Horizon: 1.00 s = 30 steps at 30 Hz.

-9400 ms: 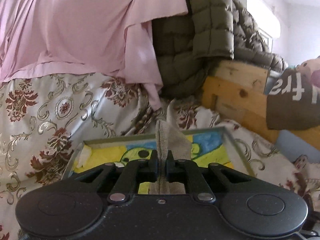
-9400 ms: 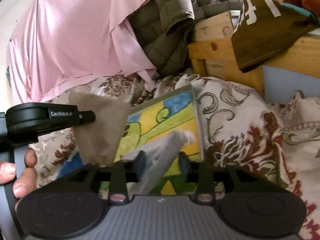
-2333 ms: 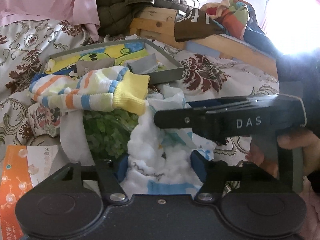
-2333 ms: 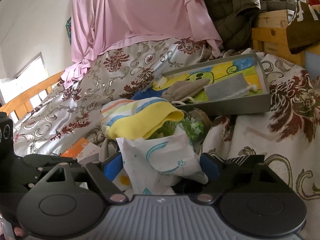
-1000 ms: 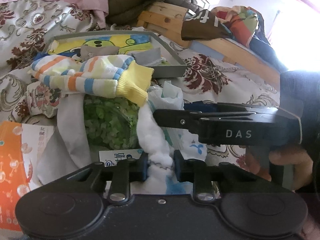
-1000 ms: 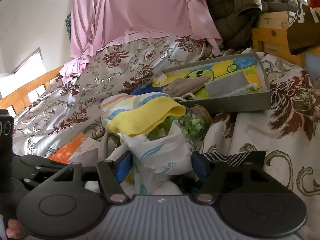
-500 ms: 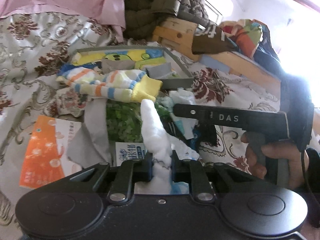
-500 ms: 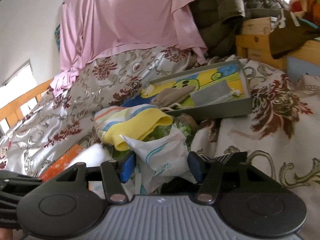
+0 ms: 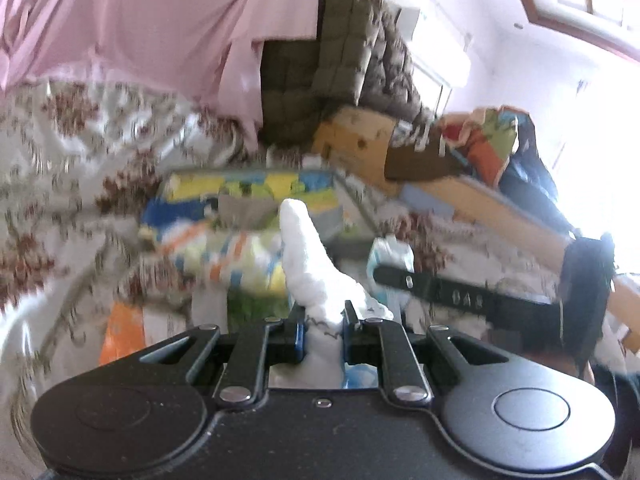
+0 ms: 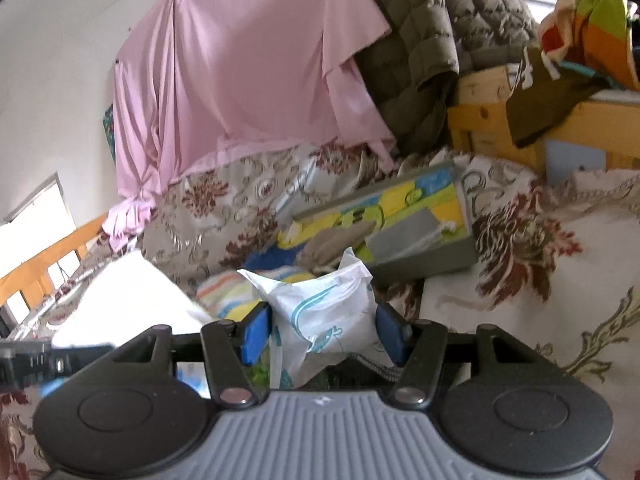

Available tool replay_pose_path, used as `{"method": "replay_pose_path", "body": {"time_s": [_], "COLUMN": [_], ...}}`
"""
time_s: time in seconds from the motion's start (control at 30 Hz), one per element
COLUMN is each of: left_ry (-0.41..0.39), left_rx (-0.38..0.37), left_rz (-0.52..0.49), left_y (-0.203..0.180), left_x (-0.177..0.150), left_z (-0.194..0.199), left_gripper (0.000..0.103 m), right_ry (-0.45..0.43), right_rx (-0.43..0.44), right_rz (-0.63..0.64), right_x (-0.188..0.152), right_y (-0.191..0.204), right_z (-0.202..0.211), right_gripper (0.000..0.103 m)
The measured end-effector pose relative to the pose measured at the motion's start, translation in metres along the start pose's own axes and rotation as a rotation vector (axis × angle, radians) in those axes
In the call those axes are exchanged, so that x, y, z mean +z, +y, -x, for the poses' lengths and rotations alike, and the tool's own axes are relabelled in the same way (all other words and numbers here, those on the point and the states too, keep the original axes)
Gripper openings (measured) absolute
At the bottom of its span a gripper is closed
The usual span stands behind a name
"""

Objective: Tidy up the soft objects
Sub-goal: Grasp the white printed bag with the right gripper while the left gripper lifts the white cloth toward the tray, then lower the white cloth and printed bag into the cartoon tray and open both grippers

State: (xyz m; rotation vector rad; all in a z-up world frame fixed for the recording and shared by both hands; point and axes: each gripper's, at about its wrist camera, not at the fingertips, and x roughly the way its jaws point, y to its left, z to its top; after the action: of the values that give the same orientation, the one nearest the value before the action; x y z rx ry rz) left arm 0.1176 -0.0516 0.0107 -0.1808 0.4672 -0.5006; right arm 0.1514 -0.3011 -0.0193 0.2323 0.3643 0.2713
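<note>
Now lifted clear of the bed's pile: white fluffy cloth (image 9: 308, 256) clamped in left hand-held gripper (image 9: 323, 330). Printed white pouch (image 10: 324, 320) pinched between right hand-held gripper (image 10: 323, 334) pads. Ready, probably, for the tray (image 10: 432, 258).

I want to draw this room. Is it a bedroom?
Probably a bedroom: a flowery bedspread covers a bed, a wooden bed frame stands behind, and a quilted jacket hangs above.
</note>
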Motion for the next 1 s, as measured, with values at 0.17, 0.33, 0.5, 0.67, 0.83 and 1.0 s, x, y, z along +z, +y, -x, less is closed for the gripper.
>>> {"method": "replay_pose_path", "body": {"time_s": [0.17,0.33,0.5,0.67,0.83,1.0], "left_ry": [-0.071,-0.105,-0.094,-0.071,-0.015,0.056], "left_rx": [0.029,0.073,0.118,0.131,0.173,0.202], "left_rz": [-0.018,0.001,0.052,0.049,0.075,0.137], "left_y": [-0.003,0.006,0.018,0.021,0.027,0.042], "left_x": [0.034,0.074,0.112,0.137,0.141,0.132], "left_z": [-0.019,-0.068,-0.135,-0.193,-0.241,-0.266], "left_gripper": [0.018,0.018,0.019,0.019,0.019,0.019], "right_ry": [-0.072,-0.128,-0.135,-0.123,-0.105,-0.063], "right_rx": [-0.008,-0.041,-0.108,-0.123,-0.137,-0.152], "right_rz": [-0.016,-0.044,-0.097,-0.123,-0.077,-0.041], "right_x": [0.015,0.041,0.059,0.057,0.060,0.059], "right_y": [-0.005,-0.022,-0.055,-0.073,-0.074,-0.072], "right_z": [-0.004,-0.031,-0.077,-0.108,-0.127,-0.142], "right_gripper": [0.062,0.062,0.062,0.062,0.063,0.064]}}
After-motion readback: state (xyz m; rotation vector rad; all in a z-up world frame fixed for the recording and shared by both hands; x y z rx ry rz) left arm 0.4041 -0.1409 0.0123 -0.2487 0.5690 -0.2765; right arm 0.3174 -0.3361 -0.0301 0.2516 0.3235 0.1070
